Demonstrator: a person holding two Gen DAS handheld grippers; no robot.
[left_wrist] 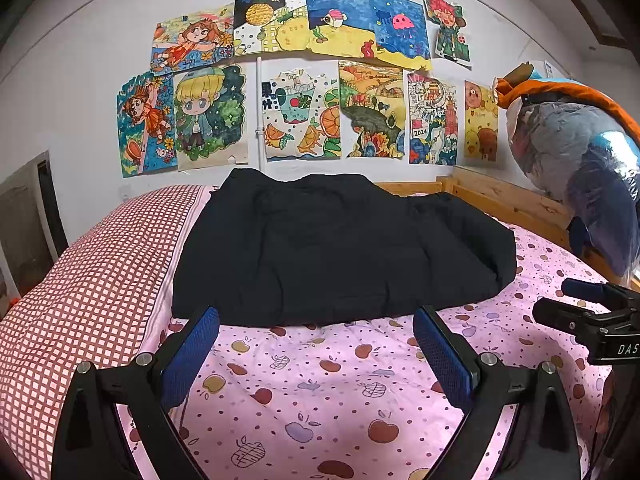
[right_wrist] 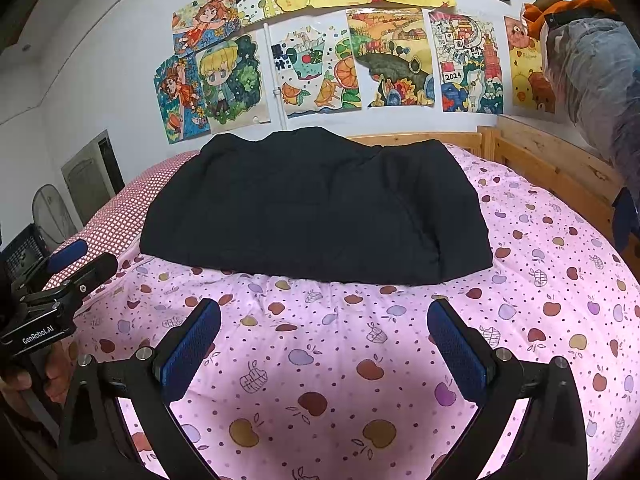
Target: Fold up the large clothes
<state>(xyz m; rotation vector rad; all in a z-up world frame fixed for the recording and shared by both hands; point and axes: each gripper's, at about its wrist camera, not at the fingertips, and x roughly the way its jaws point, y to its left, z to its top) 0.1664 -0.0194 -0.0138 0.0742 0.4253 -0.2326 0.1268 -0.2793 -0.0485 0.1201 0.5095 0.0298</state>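
Observation:
A large black garment lies folded into a broad flat bundle on the pink apple-print bedcover; the right wrist view shows the same black garment further back on the bedcover. My left gripper hovers open just in front of the garment's near edge, nothing between its blue pads. My right gripper is open too, a short way back from that near hem. Each gripper appears at the edge of the other's view: the right one and the left one.
A red-checked cover lies on the bed's left part. A wooden bed frame runs along the right and back. A plastic-wrapped plush toy sits on the right rail. Children's drawings cover the wall. A door stands far left.

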